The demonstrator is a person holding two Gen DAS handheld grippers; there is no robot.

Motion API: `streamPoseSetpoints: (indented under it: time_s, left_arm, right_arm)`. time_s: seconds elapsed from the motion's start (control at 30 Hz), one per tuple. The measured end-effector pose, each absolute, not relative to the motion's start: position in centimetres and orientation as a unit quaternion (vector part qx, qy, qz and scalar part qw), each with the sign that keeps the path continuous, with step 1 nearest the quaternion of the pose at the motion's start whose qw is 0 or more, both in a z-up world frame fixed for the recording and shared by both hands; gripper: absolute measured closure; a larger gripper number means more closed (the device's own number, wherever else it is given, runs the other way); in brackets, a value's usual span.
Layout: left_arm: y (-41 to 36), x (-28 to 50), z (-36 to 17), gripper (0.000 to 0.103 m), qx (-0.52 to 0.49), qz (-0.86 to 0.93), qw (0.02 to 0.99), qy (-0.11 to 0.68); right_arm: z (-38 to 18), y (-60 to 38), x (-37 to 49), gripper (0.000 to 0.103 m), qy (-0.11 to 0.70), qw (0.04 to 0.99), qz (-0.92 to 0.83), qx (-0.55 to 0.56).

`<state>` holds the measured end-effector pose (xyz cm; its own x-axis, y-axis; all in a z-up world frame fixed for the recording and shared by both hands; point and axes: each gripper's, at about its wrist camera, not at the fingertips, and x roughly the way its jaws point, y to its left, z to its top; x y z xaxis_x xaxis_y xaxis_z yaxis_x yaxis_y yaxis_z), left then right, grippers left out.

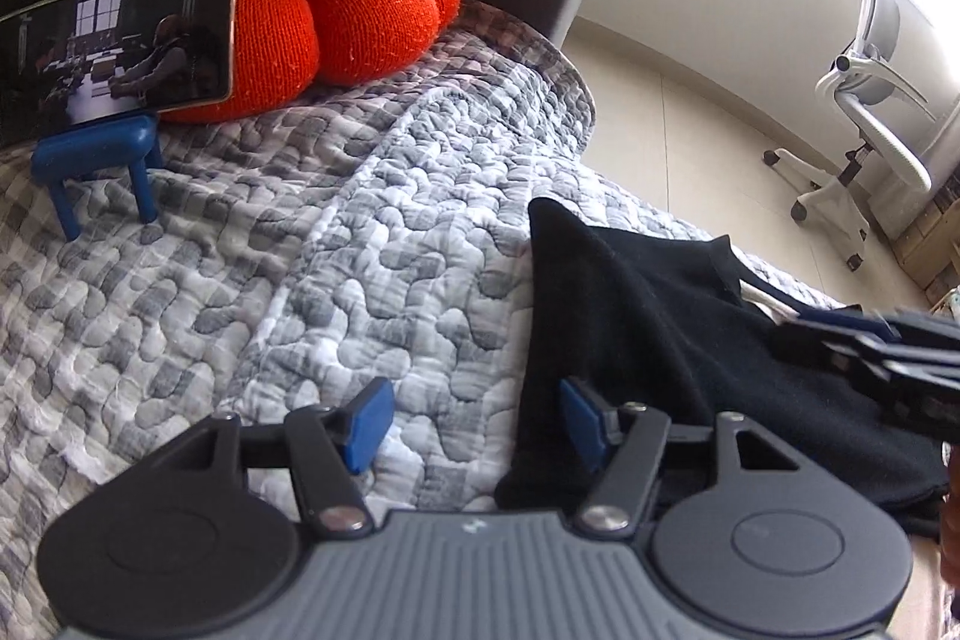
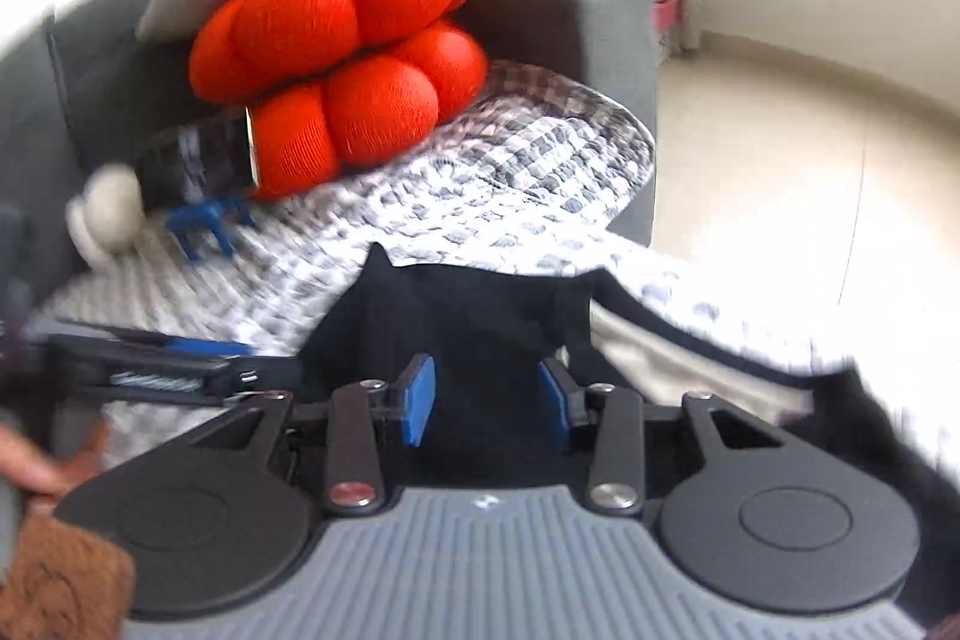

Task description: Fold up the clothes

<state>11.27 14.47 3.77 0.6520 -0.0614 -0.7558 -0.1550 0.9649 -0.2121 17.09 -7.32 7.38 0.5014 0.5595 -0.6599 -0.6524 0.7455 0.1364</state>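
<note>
Black garment (image 1: 648, 316) on quilt (image 1: 300, 250): my left hand-held gripper (image 1: 474, 424) gapes empty at its left edge, right hand-held gripper (image 2: 483, 400) half-open astride cloth, unpinched; grip hem squarely, fold flat.

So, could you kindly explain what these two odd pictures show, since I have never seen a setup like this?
There is no robot here: a person holds a two-fingered gripper in each hand, and each gripper carries a wide-angle camera looking along its fingers. One picture comes from the left gripper, the other from the right gripper. Both look down on a grey quilted cover over a sofa. On it lie a black garment, an orange knotted cushion and a phone propped on a small blue stand. The jaws of both stand apart; neither holds anything.
</note>
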Motion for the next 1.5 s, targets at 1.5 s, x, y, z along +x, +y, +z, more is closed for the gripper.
streamPoseSetpoints:
  time_s: [1.5]
  left_arm:
    - [12.2, 11.8, 3.3, 0.044, -0.066, -0.001, 0.913, 0.402]
  right_arm:
    - [4.8, -27.8, 6.0, 0.063, 0.371, 0.914, 0.138, 0.087]
